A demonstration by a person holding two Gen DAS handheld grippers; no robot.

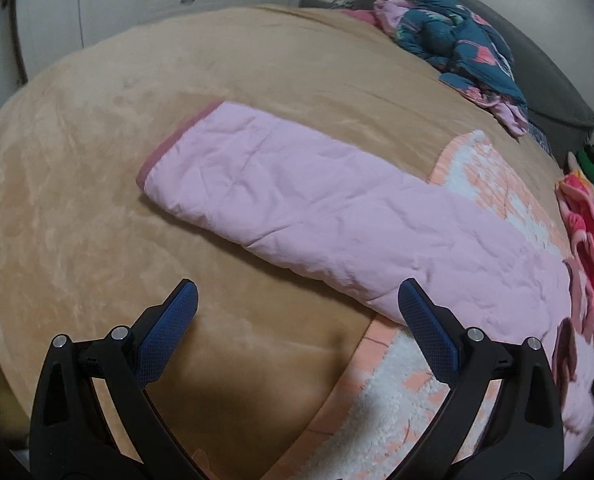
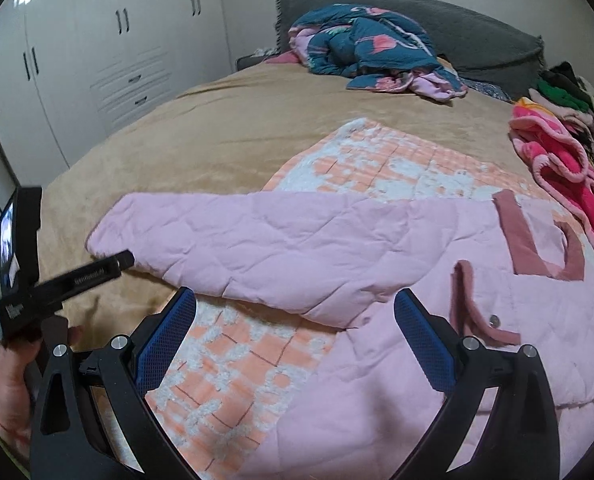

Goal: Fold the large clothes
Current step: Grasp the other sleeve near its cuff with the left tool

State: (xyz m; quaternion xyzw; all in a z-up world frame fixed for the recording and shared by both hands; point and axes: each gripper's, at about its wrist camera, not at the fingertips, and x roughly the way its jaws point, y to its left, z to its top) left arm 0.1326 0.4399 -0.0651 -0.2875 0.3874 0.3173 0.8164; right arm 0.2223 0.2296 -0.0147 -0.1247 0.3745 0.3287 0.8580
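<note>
A large pink quilted jacket (image 1: 337, 208) lies on the bed; its sleeve with a dark pink cuff (image 1: 173, 136) stretches out to the left. In the right wrist view the jacket (image 2: 297, 248) shows its body, a pocket with dark pink trim (image 2: 537, 240) and the orange-and-white fleece lining (image 2: 233, 360) turned outward. My left gripper (image 1: 297, 292) is open and empty, hovering just short of the sleeve's near edge. My right gripper (image 2: 295, 300) is open and empty above the jacket body, below the sleeve. The left gripper's body (image 2: 57, 284) shows at the left, held by a hand.
The tan blanket (image 1: 97, 200) covers the bed. A teal and pink patterned garment (image 2: 361, 48) lies bunched by the grey headboard (image 2: 477, 36). A pile of pink, green and dark clothes (image 2: 561, 152) sits at the right edge. White wardrobes (image 2: 97, 60) stand at the left.
</note>
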